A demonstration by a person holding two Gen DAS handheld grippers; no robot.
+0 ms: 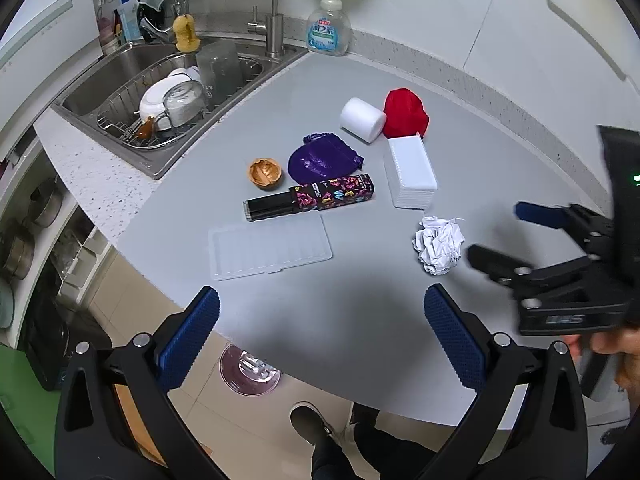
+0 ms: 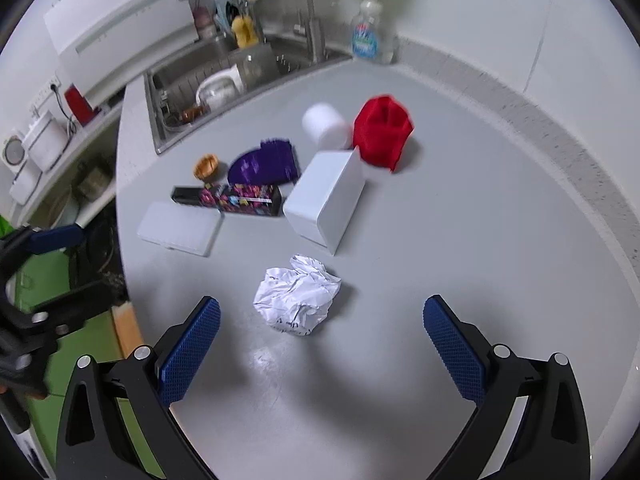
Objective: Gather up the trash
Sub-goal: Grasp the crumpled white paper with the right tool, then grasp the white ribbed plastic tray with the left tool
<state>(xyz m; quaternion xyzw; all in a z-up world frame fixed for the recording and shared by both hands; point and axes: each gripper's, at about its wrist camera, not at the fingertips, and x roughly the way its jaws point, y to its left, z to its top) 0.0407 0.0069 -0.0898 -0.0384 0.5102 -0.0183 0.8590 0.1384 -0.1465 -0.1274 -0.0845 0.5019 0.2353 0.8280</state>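
Note:
A crumpled white paper ball [image 2: 296, 300] lies on the grey counter [image 2: 460, 220], just ahead of my right gripper [image 2: 322, 320], which is open with its blue pads either side and short of the ball. In the left wrist view the same paper ball [image 1: 439, 246] sits right of centre, with the right gripper [image 1: 508, 236] open beside it. My left gripper [image 1: 320, 328] is open and holds nothing, hovering over the counter's front edge. A white rectangular container [image 1: 412, 172] lies on its side behind the ball.
Behind stand a red crumpled item [image 1: 406, 114], white roll [image 1: 362, 120], purple pouch [image 1: 320, 160], gold foil cup [image 1: 266, 172], patterned dark box [image 1: 320, 196] and clear plastic lid [image 1: 270, 252]. A sink [image 1: 120, 80] with dishes is at the far left, a soap bottle [image 1: 329, 28] behind.

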